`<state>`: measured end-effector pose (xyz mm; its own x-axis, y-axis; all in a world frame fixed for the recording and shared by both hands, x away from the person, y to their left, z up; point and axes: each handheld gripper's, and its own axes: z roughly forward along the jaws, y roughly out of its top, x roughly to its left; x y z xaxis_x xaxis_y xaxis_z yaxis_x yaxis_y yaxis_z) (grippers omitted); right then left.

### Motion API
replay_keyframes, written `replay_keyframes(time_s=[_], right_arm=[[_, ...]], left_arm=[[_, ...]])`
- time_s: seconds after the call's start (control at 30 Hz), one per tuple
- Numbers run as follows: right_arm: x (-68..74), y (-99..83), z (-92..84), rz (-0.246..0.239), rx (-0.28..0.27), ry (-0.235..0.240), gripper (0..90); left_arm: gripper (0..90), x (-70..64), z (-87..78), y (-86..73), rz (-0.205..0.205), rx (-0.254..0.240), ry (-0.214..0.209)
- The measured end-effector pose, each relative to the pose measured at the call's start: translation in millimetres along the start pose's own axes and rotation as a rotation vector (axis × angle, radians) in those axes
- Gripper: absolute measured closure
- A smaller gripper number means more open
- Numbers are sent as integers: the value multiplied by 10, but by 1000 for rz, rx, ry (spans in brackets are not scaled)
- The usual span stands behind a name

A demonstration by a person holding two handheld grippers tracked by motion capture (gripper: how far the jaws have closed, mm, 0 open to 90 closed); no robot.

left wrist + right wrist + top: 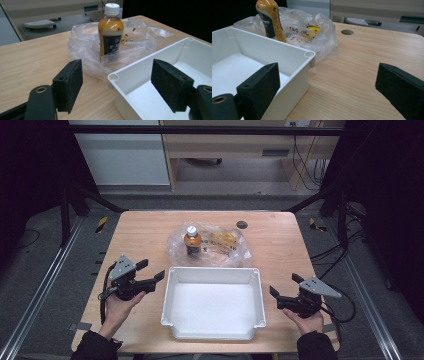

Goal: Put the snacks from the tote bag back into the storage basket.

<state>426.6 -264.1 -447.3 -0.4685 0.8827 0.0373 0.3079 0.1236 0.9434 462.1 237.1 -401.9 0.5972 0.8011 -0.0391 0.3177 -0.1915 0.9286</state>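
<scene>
High view: the left gripper (151,271) is held at the left of a white tray (214,271), and the right gripper (283,285) at its right, each in a hand over the wooden table (140,230). Both sets of jaws are spread wide, and nothing is gripped between them. An orange bottle (192,242) with a white cap is seen standing upright on a crumpled clear plastic bag (230,247), just beyond the tray's far wall (well ahead of both pairs of fingers). Along the left gripper view, the bottle (110,32) is framed between the two black pads (71,83), beyond the tray's near corner (113,77). Along the right gripper view, the tray's corner (309,54) lies just ahead of the left-hand pad (263,86), with the bag (312,30) farther off.
</scene>
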Motion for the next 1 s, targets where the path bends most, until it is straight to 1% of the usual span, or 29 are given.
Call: replay_keyframes(time_s=[0.4, 0.57, 0.63, 1.0], right_arm=[[5, 2, 4, 0, 1, 3, 58], [7, 3, 7, -1, 2, 4, 58], [8, 4, 9, -3, 1, 4, 58], [9, 5, 18, -3, 3, 7, 58]], left_arm=[[249, -31, 133, 96, 0, -10, -10], [248, -44, 171, 120, -1, -13, -10], [245, -54, 199, 131, 7, -12, -10], [244, -54, 304, 205, 10, -12, -7]])
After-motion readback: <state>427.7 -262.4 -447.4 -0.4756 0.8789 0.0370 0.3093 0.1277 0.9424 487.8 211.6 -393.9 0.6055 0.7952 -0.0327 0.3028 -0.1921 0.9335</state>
